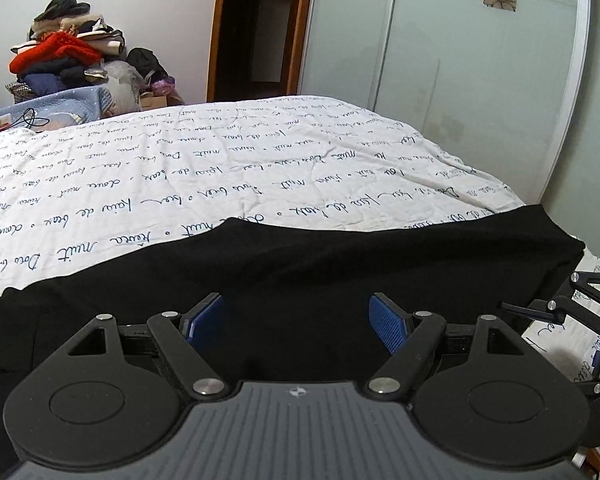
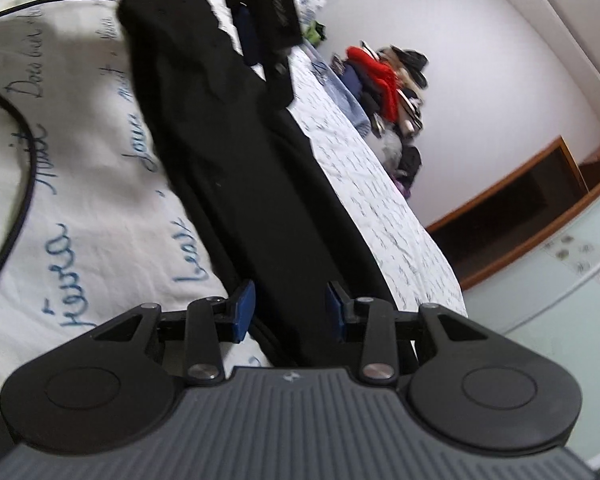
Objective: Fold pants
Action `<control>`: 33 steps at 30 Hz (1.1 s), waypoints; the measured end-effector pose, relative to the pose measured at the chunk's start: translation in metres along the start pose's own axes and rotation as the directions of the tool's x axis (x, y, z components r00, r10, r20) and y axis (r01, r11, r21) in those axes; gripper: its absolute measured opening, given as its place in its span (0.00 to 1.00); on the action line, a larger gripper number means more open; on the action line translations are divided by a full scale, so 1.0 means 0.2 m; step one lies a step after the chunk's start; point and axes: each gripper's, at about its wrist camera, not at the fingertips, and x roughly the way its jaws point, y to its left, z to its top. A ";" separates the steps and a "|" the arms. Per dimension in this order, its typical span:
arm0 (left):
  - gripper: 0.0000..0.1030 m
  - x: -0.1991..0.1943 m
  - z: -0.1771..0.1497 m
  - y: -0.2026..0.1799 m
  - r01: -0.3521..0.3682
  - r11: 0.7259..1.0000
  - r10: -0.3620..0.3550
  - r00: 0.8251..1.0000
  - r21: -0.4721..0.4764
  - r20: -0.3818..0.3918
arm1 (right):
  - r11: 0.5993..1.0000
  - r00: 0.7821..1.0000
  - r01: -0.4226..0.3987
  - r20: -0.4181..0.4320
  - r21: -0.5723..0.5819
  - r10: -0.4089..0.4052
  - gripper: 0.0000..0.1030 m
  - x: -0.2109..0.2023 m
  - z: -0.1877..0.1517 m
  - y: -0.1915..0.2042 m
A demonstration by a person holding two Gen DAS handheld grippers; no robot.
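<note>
Jaws apart over flat black pants (image 1: 300,264)

Pants (image 1: 284,264) flat across the bed's (image 1: 228,168) near edge, clothes pile (image 1: 64,52) behind.

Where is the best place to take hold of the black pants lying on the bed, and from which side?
Take the black fabric pants at the squared end, at its two corners. It lies flat and free on the white bedspread with blue handwriting, beside the bed's edge. Come in low from that near edge, probably sliding one finger of each open claw under the cloth.
</note>
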 end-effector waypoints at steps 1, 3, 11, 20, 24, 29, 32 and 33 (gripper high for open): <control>0.77 0.00 0.00 0.00 0.004 1.000 -0.004 1.000 -0.001 -0.003 | 1.000 1.000 -0.005 0.003 0.001 0.005 0.34 0.00 0.01 0.00; 0.77 0.01 -0.01 -0.01 0.010 1.000 -0.010 1.000 -0.009 -0.011 | 1.000 1.000 0.002 0.004 0.009 -0.002 0.31 0.02 0.01 0.01; 0.77 0.04 0.00 -0.05 0.049 0.999 -0.049 0.998 0.001 -0.037 | 0.992 0.995 -0.098 -0.014 0.085 0.100 0.05 0.00 0.00 0.02; 0.79 0.12 0.00 -0.18 0.117 0.991 -0.111 0.990 0.065 -0.084 | 0.969 0.982 -0.187 0.003 0.160 0.189 0.06 -0.12 -0.01 -0.03; 0.79 0.15 -0.02 -0.24 0.121 0.986 -0.110 0.989 0.114 -0.097 | 0.944 0.994 -0.105 -0.003 0.314 0.112 0.09 -0.21 -0.12 -0.24; 0.80 0.23 -0.09 -0.27 0.105 0.979 -0.075 0.983 0.176 -0.169 | 0.852 0.972 0.164 -0.231 0.497 -0.052 0.36 -0.16 -0.41 -0.47; 0.80 0.20 -0.12 -0.29 0.082 0.966 -0.043 0.987 0.247 -0.158 | 0.770 0.960 0.121 -0.271 0.627 0.070 0.36 -0.14 -0.55 -0.51; 0.80 0.20 -0.12 -0.29 0.079 0.964 -0.040 0.987 0.256 -0.155 | 0.771 0.960 0.093 -0.261 0.631 0.098 0.35 -0.16 -0.55 -0.52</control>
